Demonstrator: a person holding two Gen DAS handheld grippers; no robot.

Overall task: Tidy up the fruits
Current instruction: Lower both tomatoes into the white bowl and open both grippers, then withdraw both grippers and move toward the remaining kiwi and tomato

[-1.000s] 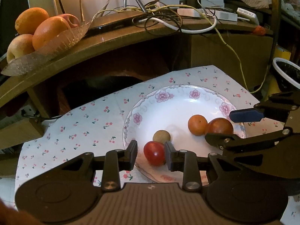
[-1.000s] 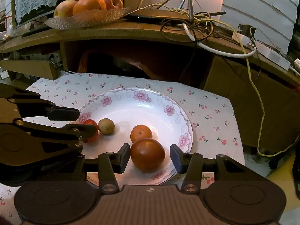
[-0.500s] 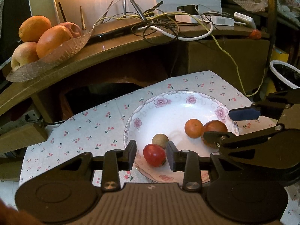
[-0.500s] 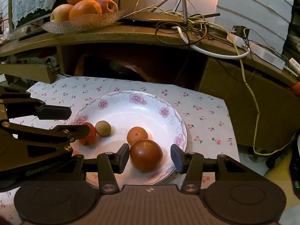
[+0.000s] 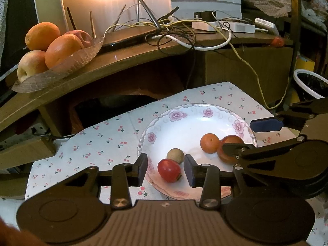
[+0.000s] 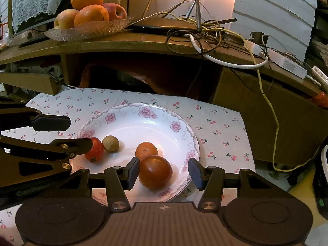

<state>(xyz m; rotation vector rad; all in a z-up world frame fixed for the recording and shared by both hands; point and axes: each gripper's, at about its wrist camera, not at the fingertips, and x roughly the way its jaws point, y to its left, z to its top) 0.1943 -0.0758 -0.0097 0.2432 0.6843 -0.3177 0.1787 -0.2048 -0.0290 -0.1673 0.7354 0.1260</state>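
A white plate with pink flowers (image 5: 184, 112) (image 6: 143, 127) lies on a cherry-print cloth (image 5: 98, 149). On it are a small red fruit (image 5: 169, 170) (image 6: 95, 149), a little brown fruit (image 5: 175, 155) (image 6: 110, 143), a small orange (image 5: 209, 143) (image 6: 146, 150) and a big red-orange fruit (image 5: 227, 155) (image 6: 155, 172). My left gripper (image 5: 165, 170) straddles the red fruit, its jaws opening with gaps on both sides. Around the big fruit stands my right gripper (image 6: 164, 172), jaws also opening, and the right pad is clear of it.
A wooden shelf (image 5: 123, 61) overhangs the far side of the cloth. It carries a glass dish (image 6: 88, 29) of oranges and apples and a tangle of cables (image 6: 205, 34). A white-rimmed dark bin (image 5: 309, 84) stands at the right.
The jaws of both grippers have widened away from the fruit between them. Both fruits now rest on the plate. Neither hand has shifted much.
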